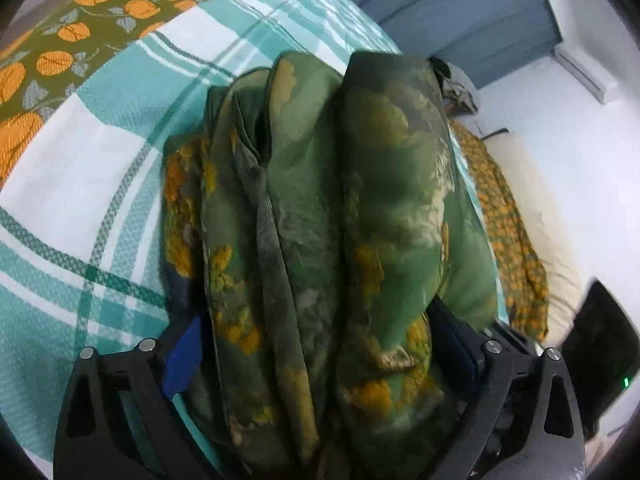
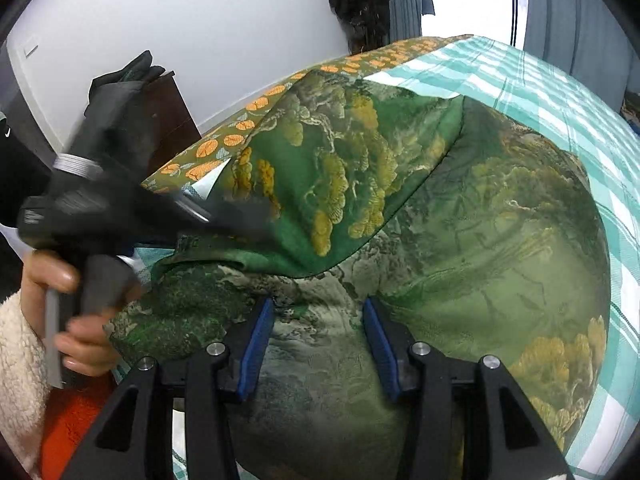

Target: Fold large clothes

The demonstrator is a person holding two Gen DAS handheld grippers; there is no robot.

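Bunching green garment (image 1: 320, 220) hides the wide-open left hand-held gripper (image 1: 320, 360) fingertips; right hand-held gripper (image 2: 318, 344) half-open, empty.

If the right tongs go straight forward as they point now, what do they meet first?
Most likely the green landscape-printed silky garment directly ahead of the right tongs; how near it lies is unclear.

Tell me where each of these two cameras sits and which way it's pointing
Left wrist: rides the left gripper, looks down along its wide-set fingers at bunched green patterned cloth on the teal plaid sheet; only its own fingers show.
Right wrist: rides the right gripper, angled down over the same cloth; shows the left gripper, the person's hand and fleecy sleeve.
Shared: cloth, sheet, orange-print bedcover.
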